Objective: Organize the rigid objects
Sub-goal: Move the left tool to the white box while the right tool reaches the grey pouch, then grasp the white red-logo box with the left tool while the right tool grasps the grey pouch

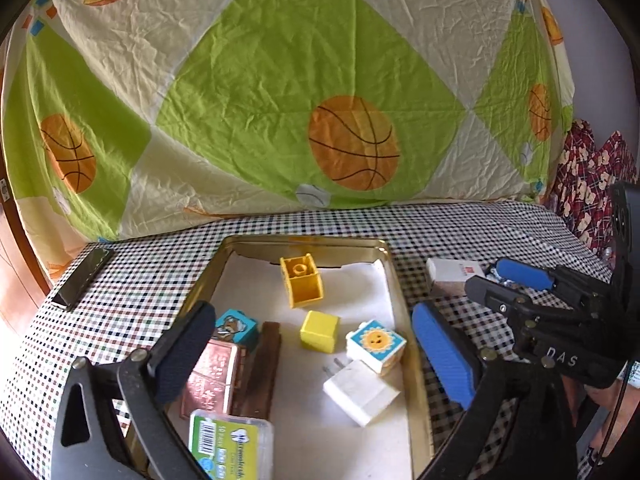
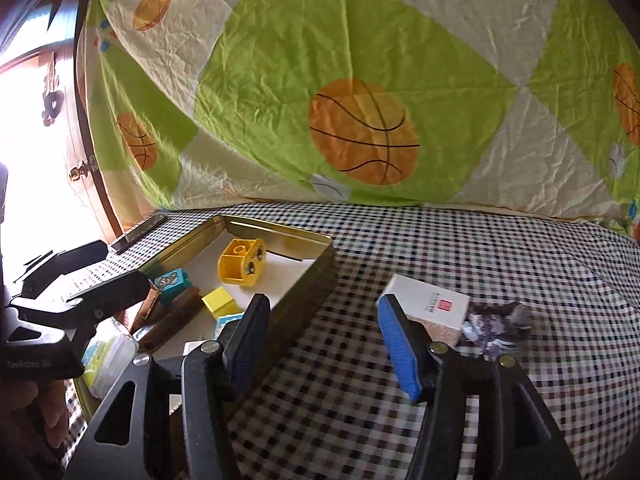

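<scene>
The left gripper (image 1: pixel 312 356) hangs over the near half of the gold tin tray (image 1: pixel 394 280), fingers spread wide and empty. The right gripper (image 2: pixel 324 340) hovers over the checkered tablecloth (image 2: pixel 480 248) just right of the tray, fingers likewise wide and gripping nothing.

Tray contents:
- yellow hollow brick (image 1: pixel 302 280), near the far wall;
- small yellow cube (image 1: pixel 320 331), centre;
- sun-printed block (image 1: pixel 376 344), against the right wall;
- white charger plug (image 1: pixel 360 392), just in front of the sun block;
- blue picture block (image 1: pixel 236 326), copper-coloured box (image 1: pixel 212 380) and brown bar (image 1: pixel 260 368), left side;
- green-labelled plastic case (image 1: pixel 230 444), near left corner.

A white carton (image 2: pixel 430 304) lies on the cloth right of the tray, with a crumpled wrapper (image 2: pixel 496 320) beside it. A dark phone (image 1: pixel 82 278) lies near the cloth's left edge.
</scene>
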Motion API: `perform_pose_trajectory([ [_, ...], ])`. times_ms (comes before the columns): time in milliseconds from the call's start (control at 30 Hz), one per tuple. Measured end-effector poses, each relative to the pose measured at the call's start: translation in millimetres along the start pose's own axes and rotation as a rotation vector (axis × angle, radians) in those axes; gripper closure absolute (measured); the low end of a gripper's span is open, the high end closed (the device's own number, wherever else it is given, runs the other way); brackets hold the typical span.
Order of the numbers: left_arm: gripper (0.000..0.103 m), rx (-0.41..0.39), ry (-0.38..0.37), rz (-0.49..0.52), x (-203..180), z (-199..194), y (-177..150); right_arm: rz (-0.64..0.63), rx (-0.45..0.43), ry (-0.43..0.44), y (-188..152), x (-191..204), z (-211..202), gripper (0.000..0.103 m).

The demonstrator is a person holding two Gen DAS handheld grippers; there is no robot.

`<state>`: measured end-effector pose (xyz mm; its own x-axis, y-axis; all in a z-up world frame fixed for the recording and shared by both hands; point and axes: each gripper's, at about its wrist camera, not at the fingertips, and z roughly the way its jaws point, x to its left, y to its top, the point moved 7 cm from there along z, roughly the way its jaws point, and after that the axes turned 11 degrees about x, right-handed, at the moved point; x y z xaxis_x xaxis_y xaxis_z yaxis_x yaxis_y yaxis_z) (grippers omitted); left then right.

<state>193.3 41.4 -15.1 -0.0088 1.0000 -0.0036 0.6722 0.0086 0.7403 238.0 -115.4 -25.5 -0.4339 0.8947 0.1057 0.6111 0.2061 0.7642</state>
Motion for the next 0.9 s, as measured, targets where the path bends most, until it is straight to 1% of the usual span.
perform_pose_trajectory([
  [67,0.001,-0.006,-0.013,0.019,-19,1,2,0.030,-0.007,-0.058,-1,-28,-8,0.036],
  [100,0.001,-0.004,-0.015,0.028,-28,4,4,0.052,-0.011,-0.085,-1,-43,-12,0.035],
  [167,0.001,0.008,-0.025,0.038,-46,12,5,0.106,-0.009,-0.124,-2,-72,-18,0.033],
  [233,0.001,0.038,-0.049,0.043,-65,21,5,0.153,0.003,-0.155,-3,-96,-20,0.033],
  [267,0.001,0.041,-0.066,0.047,-74,24,6,0.165,0.010,-0.169,-4,-105,-19,0.033],
  [333,0.001,0.055,-0.056,0.066,-92,30,8,0.167,0.033,-0.190,-4,-114,-14,0.032],
  [400,0.001,0.060,-0.065,0.076,-108,33,10,0.160,0.065,-0.207,-5,-121,-5,0.032],
  [467,0.001,0.073,-0.078,0.059,-117,37,13,0.155,0.099,-0.206,-6,-125,6,0.032],
  [533,0.001,0.077,-0.074,0.041,-122,44,19,0.155,0.129,-0.193,-5,-128,16,0.032],
  [633,0.001,0.093,-0.062,-0.001,-122,53,26,0.175,0.157,-0.188,-3,-133,27,0.032],
  [700,0.001,0.089,-0.054,-0.039,-119,56,31,0.182,0.169,-0.177,-1,-135,33,0.031],
  [767,0.001,0.084,-0.055,-0.058,-117,58,34,0.176,0.186,-0.179,-2,-137,41,0.022],
  [833,0.001,0.084,-0.046,-0.062,-117,60,34,0.199,0.196,-0.137,-3,-140,48,0.022],
  [900,0.001,0.089,-0.042,-0.062,-116,65,34,0.219,0.235,-0.122,-7,-144,58,0.022],
])
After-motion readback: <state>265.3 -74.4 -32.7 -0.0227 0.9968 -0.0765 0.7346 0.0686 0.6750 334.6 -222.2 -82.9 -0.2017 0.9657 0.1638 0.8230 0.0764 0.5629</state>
